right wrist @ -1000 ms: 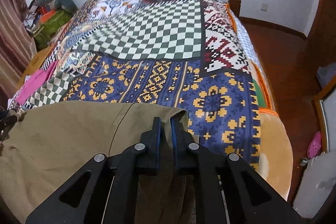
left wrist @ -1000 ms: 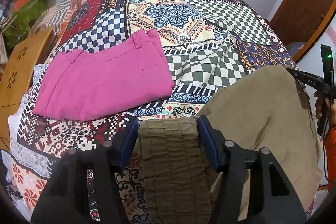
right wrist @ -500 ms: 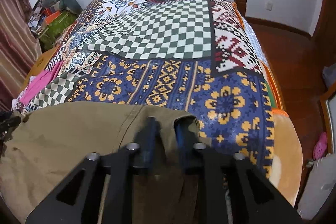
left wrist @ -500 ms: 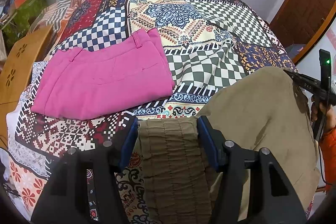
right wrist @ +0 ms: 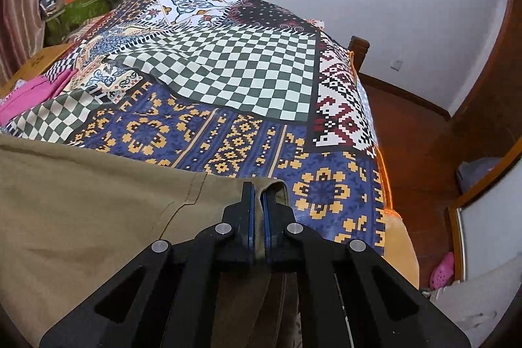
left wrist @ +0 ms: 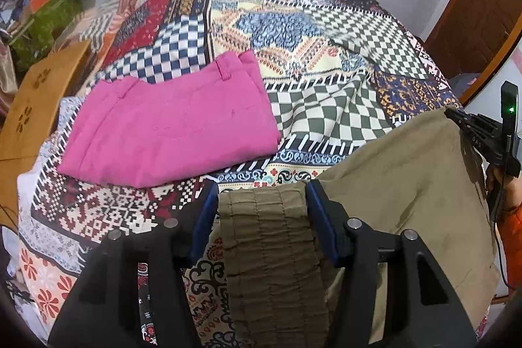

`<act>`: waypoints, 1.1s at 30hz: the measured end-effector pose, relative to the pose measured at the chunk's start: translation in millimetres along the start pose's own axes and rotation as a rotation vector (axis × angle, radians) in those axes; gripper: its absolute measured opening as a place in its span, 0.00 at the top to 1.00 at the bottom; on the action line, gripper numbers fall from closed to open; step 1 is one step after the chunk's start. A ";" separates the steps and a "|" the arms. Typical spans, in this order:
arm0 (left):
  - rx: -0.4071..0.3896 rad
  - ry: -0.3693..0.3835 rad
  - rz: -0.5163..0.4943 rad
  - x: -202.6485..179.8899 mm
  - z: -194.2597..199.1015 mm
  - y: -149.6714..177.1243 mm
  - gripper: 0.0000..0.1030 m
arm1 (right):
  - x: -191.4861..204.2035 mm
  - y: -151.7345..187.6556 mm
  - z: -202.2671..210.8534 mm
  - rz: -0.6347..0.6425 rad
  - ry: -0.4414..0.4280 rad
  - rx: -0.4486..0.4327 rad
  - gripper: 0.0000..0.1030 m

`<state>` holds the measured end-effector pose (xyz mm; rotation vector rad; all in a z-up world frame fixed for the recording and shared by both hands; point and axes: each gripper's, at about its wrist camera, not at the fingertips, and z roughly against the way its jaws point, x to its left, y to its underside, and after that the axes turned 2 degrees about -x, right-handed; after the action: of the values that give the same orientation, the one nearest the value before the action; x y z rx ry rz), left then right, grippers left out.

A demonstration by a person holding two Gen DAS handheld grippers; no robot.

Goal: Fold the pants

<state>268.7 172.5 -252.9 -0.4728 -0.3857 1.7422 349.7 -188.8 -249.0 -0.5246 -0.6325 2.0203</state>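
Khaki pants (left wrist: 401,172) are stretched over the patchwork bedspread (left wrist: 293,31) between my two grippers. My left gripper (left wrist: 262,188) is shut on their gathered elastic waistband, which fills the gap between the blue pads. My right gripper (right wrist: 257,188) is closing tight on the far corner of the khaki pants (right wrist: 81,201), with a thin fold of fabric pinched between its pads. That right gripper (left wrist: 453,114) also shows at the right edge of the left wrist view, held by a hand in an orange sleeve. Folded pink pants (left wrist: 169,126) lie flat on the bed to the left.
A wooden cabinet (left wrist: 36,100) and a pile of bags and clothes (left wrist: 49,8) stand left of the bed. The bed's right edge drops to a wooden floor (right wrist: 424,152) with a pink slipper (right wrist: 442,271). A bedpost (right wrist: 359,46) stands at the far right corner.
The right gripper's jaws have narrowed onto the khaki corner, and its view has rolled and tipped up toward the wall. The left gripper has kept its hold and place.
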 end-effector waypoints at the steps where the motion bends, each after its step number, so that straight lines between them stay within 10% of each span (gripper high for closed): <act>1: 0.002 0.003 -0.003 0.0 0.8 -0.1 0.45 | 1.2 -0.3 -0.4 0.005 -0.004 0.010 0.96; 6: -0.045 -0.007 -0.019 -2.6 28.3 -3.2 0.45 | -5.0 -7.3 12.2 -0.031 -0.039 0.058 0.86; 10: -0.105 0.018 -0.007 -2.0 58.1 -8.3 0.44 | 2.8 -14.5 42.7 -0.030 -0.068 -0.002 0.54; 17: -0.067 0.066 -0.086 -34.3 57.1 -1.1 0.42 | 67.6 -35.3 74.1 0.017 -0.292 -0.057 0.47; 23: 0.051 0.059 -0.135 -49.9 22.3 18.9 0.42 | 136.4 -21.3 54.2 0.083 -0.473 0.067 0.47; 33: 0.048 0.016 -0.136 -37.0 18.7 44.4 0.33 | 140.3 26.9 62.1 0.111 -0.470 0.167 0.47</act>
<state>228.8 126.7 -255.0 -0.4160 -0.3554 1.6112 228.1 -92.8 -233.3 0.0227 -0.7135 2.2972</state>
